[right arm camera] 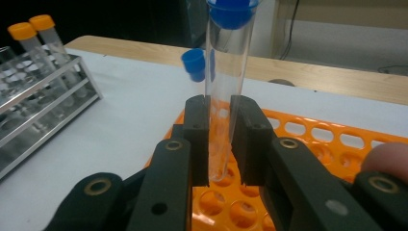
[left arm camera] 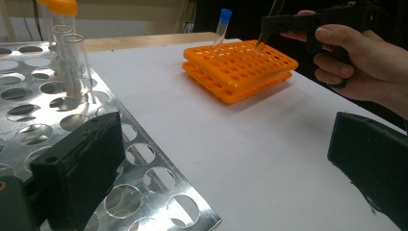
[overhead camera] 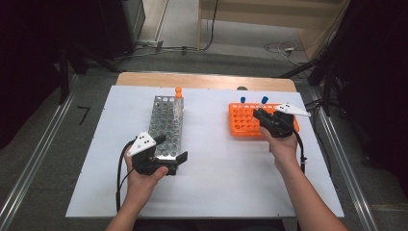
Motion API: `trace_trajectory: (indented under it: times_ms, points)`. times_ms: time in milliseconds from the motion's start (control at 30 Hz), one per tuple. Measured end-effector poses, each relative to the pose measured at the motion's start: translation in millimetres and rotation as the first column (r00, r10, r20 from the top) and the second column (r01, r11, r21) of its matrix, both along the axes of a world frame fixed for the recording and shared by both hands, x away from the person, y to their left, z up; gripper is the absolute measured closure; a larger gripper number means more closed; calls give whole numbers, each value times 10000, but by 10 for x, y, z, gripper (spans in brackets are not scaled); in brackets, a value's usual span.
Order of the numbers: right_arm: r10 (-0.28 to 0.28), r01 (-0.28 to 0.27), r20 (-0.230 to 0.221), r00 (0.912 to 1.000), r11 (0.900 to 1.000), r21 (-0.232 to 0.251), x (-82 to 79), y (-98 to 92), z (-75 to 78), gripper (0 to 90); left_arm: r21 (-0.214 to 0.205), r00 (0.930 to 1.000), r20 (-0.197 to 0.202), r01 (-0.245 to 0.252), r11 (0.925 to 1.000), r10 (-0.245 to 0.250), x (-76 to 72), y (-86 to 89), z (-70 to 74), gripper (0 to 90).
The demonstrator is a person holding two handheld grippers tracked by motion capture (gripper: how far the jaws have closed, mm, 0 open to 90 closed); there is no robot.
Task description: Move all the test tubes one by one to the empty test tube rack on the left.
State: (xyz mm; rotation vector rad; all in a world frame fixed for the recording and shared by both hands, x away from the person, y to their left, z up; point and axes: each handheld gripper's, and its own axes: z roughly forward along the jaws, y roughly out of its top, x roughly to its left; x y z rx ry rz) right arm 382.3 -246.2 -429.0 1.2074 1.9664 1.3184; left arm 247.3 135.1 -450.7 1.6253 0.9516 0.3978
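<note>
Held tube: a clear tube with a blue cap (right arm camera: 226, 72), pinched between the pads of the right gripper (right arm camera: 220, 144); also visible in the left gripper view (left arm camera: 269, 21), where its lower tip hangs just above the orange rack (left arm camera: 240, 67).
Long axis: close to upright, cap end up, rounded end down toward the rack's holes; in the left gripper view it leans slightly, with the top tilted toward the right gripper's body.
Right gripper: jaws pressed onto the tube's lower half, one pad on each side; in the high view it sits over the right part of the orange rack (overhead camera: 250, 122).
Second blue-capped tube (right arm camera: 194, 64): one, standing in the orange rack beyond the held tube, leaning slightly; seen also in the left gripper view (left arm camera: 222, 26).
Blue-capped tubes, count: two, one held and one racked.
Orange rack: one, two-tiered, with rows of round holes, directly under the right gripper.
Left gripper (left arm camera: 226, 168): jaws spread wide with nothing between them; one jaw lies over the near corner of the metal rack (left arm camera: 144, 154), the other over bare white table (left arm camera: 250, 144).
Metal rack: one, of perforated shiny plate, well apart from the orange rack.
Orange-capped tubes (right arm camera: 36, 36): two, standing side by side at the metal rack's far end.
Uncapped clear tube (left arm camera: 77, 67): at least one upright in the metal rack, nearer the left gripper than the capped pair.
</note>
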Motion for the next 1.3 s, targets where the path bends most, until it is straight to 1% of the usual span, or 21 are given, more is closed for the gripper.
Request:
trace_trajectory:
  times_ms: [100, 233, 400, 433, 567, 733, 833, 900, 1000, 1033, 1067, 1100, 1300]
  points:
    - [276, -276, 67, 9996, 9996, 8, -99, 9, 3, 752, 29, 10000, 1, 63, 10000, -63, -5, -22, 0, 0]
    - [638, -638, 51, 9979, 9980, -11, -239, 45, -13, 752, 72, 9998, 51, 165, 9998, -166, -9, -54, 7, 0]
    - [1065, -1065, -41, 9943, 9943, -98, -418, 103, -59, 753, 70, 9993, 76, 353, 9994, -353, -16, -101, 12, 17]
    - [1151, -1151, -82, 9933, 9933, -94, -456, 115, -67, 752, 10, 9992, 93, 398, 9992, -398, -16, -116, 12, 22]
    - [1574, -1575, -111, 9875, 9875, -94, -595, 157, -101, 753, 33, 9981, 145, 599, 9982, -599, -12, -177, 19, 35]
    - [2090, -2094, -220, 9777, 9777, -136, -747, 221, -141, 753, 0, 9942, 176, 1063, 9943, -1063, 10, -277, 20, 68]
    - [2476, -2482, -297, 9684, 9685, -178, -828, 291, -173, 753, -12, 9905, 275, 1349, 9909, -1349, 25, -346, 31, 112]
    - [2753, -2762, -332, 9608, 9607, -267, -875, 350, -192, 752, -43, 9875, 336, 1543, 9880, -1541, 29, -397, 43, 144]
    - [3083, -3096, -382, 9505, 9503, -338, -931, 436, -218, 753, 35, 9833, 443, 1767, 9843, -1767, 30, -468, 64, 196]
    - [3202, -3216, -395, 9465, 9461, -370, -947, 466, -228, 753, -12, 9817, 468, 1846, 9828, -1843, 32, -490, 69, 215]
    - [3292, -3308, -426, 9433, 9428, -409, -965, 497, -238, 752, 28, 9809, 499, 1882, 9821, -1881, 33, -507, 75, 241]
    - [3393, -3413, -456, 9396, 9388, -464, -983, 527, -249, 753, -18, 9793, 557, 1951, 9808, -1947, 37, -525, 78, 263]
    - [4015, -4047, -586, 9140, 9122, -635, -1081, 691, -288, 753, -133, 9686, 741, 2390, 9709, -2374, 54, -607, 129, 456]
